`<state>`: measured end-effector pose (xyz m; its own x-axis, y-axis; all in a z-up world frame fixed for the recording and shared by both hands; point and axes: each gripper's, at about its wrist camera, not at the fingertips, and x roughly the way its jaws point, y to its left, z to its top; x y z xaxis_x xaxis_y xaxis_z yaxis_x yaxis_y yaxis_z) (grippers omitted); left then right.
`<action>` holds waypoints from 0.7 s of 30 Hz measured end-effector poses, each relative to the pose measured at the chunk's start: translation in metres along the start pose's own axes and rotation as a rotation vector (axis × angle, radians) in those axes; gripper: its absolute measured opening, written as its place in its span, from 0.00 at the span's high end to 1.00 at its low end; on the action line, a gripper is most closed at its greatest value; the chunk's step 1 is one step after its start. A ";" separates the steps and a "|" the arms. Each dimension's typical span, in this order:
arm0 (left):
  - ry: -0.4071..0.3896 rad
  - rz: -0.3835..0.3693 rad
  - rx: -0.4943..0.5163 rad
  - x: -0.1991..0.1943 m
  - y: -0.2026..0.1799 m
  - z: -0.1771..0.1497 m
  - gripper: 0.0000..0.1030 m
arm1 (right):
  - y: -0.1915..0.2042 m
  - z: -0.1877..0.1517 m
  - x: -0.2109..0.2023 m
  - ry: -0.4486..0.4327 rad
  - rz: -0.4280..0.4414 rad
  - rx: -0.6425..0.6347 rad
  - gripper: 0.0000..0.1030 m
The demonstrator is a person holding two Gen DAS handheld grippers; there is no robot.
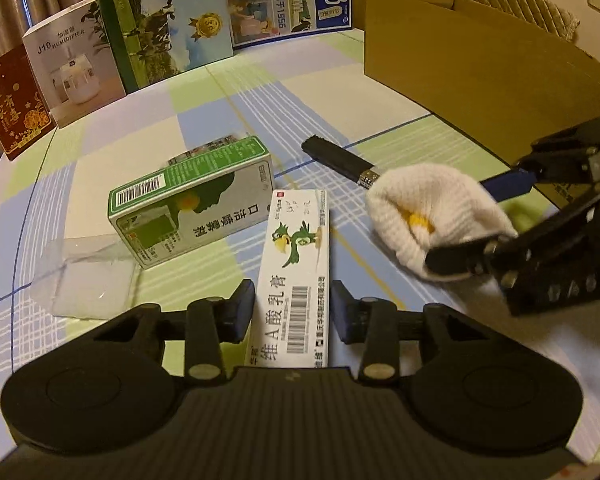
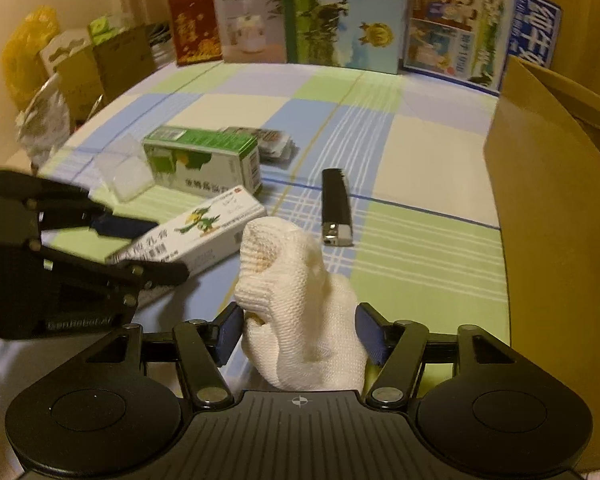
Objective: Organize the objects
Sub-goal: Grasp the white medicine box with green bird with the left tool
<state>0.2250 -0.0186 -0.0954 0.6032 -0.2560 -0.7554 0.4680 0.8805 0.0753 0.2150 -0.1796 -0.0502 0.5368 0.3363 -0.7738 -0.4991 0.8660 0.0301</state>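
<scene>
White glove [image 2: 300, 312] sits squeezed in my right gripper [image 2: 300, 338]. My left gripper [image 1: 294, 316] is half open around the cream box [image 1: 296, 276], not pinching yet. Next I close, then carry both to the big box [image 1: 480, 64] ahead on the right.

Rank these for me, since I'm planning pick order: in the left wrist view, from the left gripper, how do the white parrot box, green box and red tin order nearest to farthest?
1. white parrot box, between the left gripper fingers.
2. green box, ahead, slightly left.
3. red tin, far left edge of the table.
</scene>
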 end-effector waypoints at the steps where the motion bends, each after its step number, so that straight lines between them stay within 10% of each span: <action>1: -0.004 0.001 0.001 0.001 0.000 0.001 0.65 | 0.003 0.000 0.002 0.003 -0.006 -0.025 0.43; 5: -0.005 0.002 0.006 0.005 0.000 0.004 0.65 | 0.009 -0.002 0.011 0.012 -0.036 -0.071 0.44; 11: 0.016 0.002 -0.013 0.008 -0.001 0.006 0.67 | 0.010 -0.001 0.007 0.002 -0.058 -0.074 0.73; 21: 0.035 0.007 -0.133 -0.009 -0.005 0.000 0.68 | -0.002 -0.002 -0.016 -0.015 -0.039 0.063 0.77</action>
<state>0.2169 -0.0206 -0.0891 0.5821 -0.2376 -0.7776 0.3724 0.9281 -0.0049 0.2061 -0.1879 -0.0395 0.5657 0.3069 -0.7654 -0.4341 0.9000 0.0400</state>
